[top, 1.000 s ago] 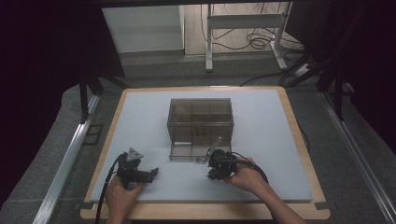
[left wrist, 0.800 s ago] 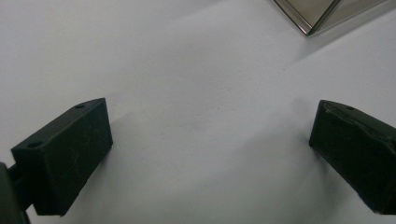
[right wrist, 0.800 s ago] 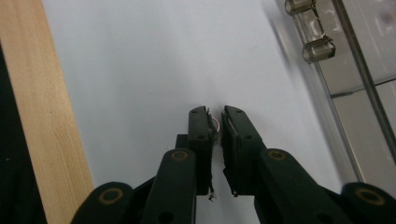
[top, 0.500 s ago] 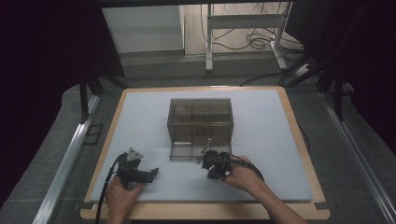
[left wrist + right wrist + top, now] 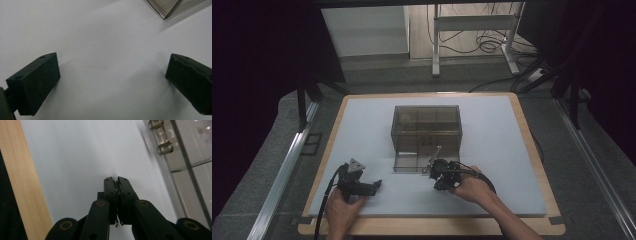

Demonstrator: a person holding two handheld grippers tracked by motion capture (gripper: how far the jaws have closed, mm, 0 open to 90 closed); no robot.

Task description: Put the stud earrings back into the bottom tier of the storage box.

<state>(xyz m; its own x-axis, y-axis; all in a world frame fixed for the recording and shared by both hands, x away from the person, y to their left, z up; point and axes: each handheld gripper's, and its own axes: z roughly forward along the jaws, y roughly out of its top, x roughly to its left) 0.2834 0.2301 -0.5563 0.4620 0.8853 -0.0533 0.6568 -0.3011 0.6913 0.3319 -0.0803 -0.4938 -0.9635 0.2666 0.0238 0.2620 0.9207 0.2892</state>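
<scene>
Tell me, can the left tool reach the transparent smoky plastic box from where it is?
Probably yes: the open left tool has bare white mat between it and the box.

High view: fixed, above the person's side, facing forward and down; takes in the whole white mat [image 5: 492,125], its wooden border [image 5: 532,145] and floor beyond. Left gripper view: very close to the mat [image 5: 105,45], looking down between wide-apart jaws, corner of the clear box [image 5: 170,7] at top right. Right gripper view: low, rolled sideways, along closed jaws. All three share mat and box [image 5: 427,131].
</scene>
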